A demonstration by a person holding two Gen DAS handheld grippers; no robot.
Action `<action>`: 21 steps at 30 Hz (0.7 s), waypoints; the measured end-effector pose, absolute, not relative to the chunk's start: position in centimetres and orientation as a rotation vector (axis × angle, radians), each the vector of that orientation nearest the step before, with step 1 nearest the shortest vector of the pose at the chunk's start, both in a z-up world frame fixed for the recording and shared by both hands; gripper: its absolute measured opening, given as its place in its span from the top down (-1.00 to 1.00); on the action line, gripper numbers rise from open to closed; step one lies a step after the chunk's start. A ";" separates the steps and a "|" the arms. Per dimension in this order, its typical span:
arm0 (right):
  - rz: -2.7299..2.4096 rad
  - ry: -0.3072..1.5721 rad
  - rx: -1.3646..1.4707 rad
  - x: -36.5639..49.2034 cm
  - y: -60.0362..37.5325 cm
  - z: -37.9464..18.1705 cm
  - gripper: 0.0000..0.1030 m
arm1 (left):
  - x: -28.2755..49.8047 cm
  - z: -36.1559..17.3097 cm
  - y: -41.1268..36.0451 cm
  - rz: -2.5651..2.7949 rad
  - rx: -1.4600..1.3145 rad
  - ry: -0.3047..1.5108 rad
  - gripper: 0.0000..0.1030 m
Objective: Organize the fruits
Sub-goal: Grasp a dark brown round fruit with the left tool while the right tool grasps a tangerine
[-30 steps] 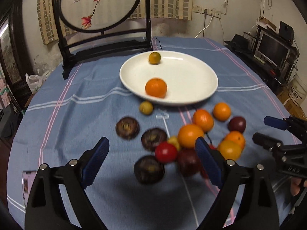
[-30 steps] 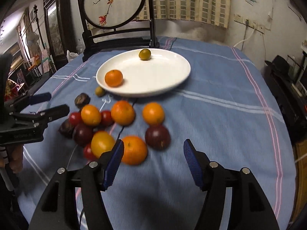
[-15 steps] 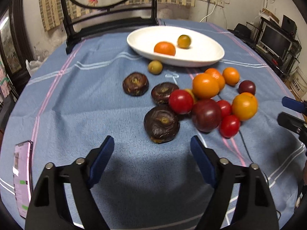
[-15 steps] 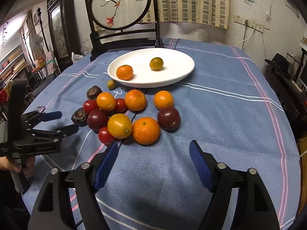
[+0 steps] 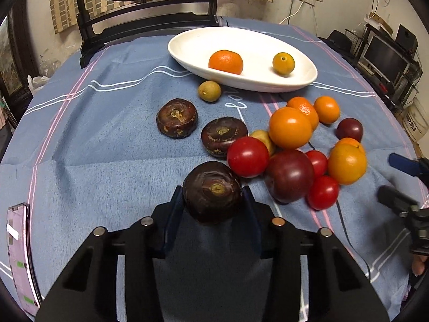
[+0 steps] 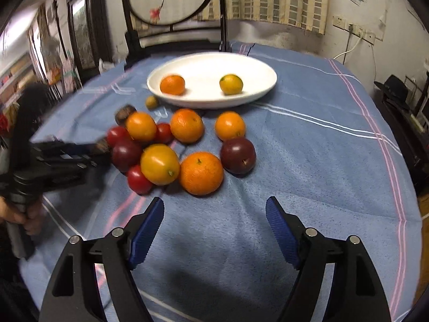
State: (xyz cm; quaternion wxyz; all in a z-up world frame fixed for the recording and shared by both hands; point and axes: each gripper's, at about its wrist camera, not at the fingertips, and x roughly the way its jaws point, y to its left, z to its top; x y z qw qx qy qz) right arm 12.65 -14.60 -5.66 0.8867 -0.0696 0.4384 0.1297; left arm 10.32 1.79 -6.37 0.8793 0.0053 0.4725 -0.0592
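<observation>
- Our left gripper (image 5: pixel 213 201) has just been closing its jaws on the nearest water chestnut (image 5: pixel 213 191), on the table beside the fruit pile; the pads sit at its flat sides.
- We judge it hard, light, smooth.
- Our right gripper (image 6: pixel 214 222) is wide open, empty.
- The white plate (image 5: pixel 187 45) lies beyond.

Left tongs (image 5: pixel 213 201) lower and nearer the fruit, jaws just closing around nearest dark water chestnut (image 5: pixel 213 191), right tongs (image 6: pixel 214 224) spread wider than before

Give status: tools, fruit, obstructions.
Left tool just closed on dark fruit. Right tool open, empty, short of orange. Plate holds two fruits; red tomato crowds the gripped one.
</observation>
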 end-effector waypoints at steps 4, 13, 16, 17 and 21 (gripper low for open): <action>0.282 0.974 -0.209 14.0 -13.5 -7.2 -0.19 | 9.5 -5.6 2.0 -0.136 -0.002 0.970 0.17; 0.305 0.984 -0.224 16.9 -11.5 -7.9 -0.06 | 9.0 -5.3 2.4 -0.144 -0.031 0.970 0.18; 0.292 0.974 -0.220 17.1 -11.3 -7.7 0.15 | 8.8 -5.0 2.4 -0.145 -0.032 0.961 0.18; 0.291 0.976 -0.214 17.1 -11.4 -7.7 0.16 | 8.6 -4.8 2.4 -0.146 -0.030 0.955 0.18; 0.296 0.958 -0.189 15.9 -12.2 -6.7 0.18 | 8.2 -4.3 2.7 -0.144 -0.024 0.941 0.18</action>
